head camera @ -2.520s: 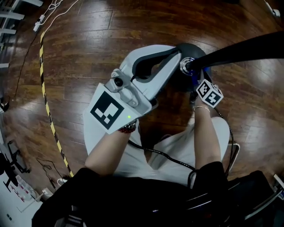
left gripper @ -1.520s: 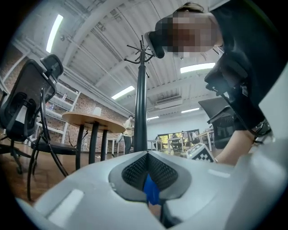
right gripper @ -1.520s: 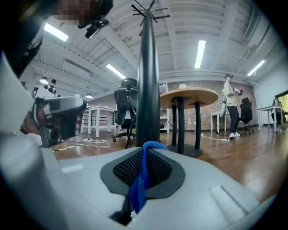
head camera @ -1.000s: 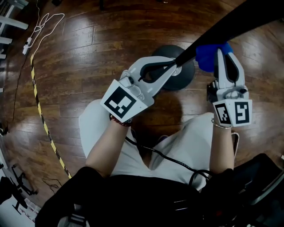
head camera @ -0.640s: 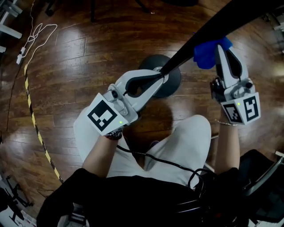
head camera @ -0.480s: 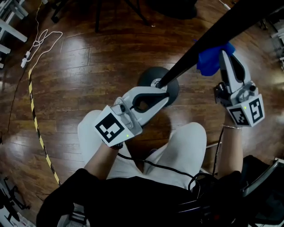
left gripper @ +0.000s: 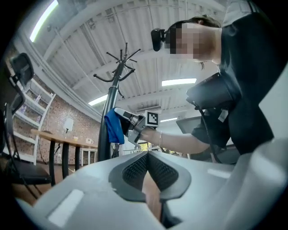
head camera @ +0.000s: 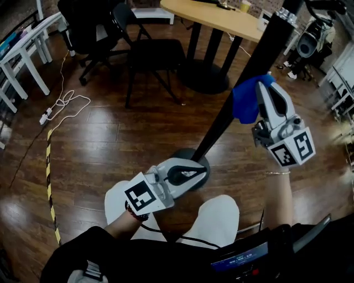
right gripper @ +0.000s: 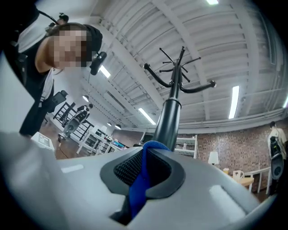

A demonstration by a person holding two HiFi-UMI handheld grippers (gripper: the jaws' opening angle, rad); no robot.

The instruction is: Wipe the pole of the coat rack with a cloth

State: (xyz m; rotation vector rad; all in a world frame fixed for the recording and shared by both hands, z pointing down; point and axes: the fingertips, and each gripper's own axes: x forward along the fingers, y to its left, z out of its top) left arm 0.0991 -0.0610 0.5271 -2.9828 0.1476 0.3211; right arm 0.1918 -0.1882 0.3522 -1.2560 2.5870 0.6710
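Observation:
The coat rack's black pole [head camera: 239, 85] rises from its round base [head camera: 187, 156] on the wood floor toward the upper right. My right gripper [head camera: 260, 84] is shut on a blue cloth [head camera: 245, 101] that presses against the pole about midway up. In the right gripper view the blue cloth [right gripper: 140, 182] hangs between the pads, with the pole [right gripper: 167, 121] just past the tips and the hooks [right gripper: 181, 74] above. My left gripper [head camera: 203, 172] lies low over the base, shut with nothing in it. The left gripper [left gripper: 147, 155] points upward, with the pole [left gripper: 107, 130] off to its left.
A black chair [head camera: 145, 51] and a wooden table [head camera: 218, 13] on a round foot stand beyond the rack. A white cable [head camera: 62, 103] and yellow-black tape [head camera: 50, 182] lie on the floor at left. An exercise machine [head camera: 308, 40] sits at far right. The person's knees are below the base.
My right gripper has slid up the pole from near the base, carrying the blue cloth. The left gripper has stayed low by the base. The head view has tilted up.

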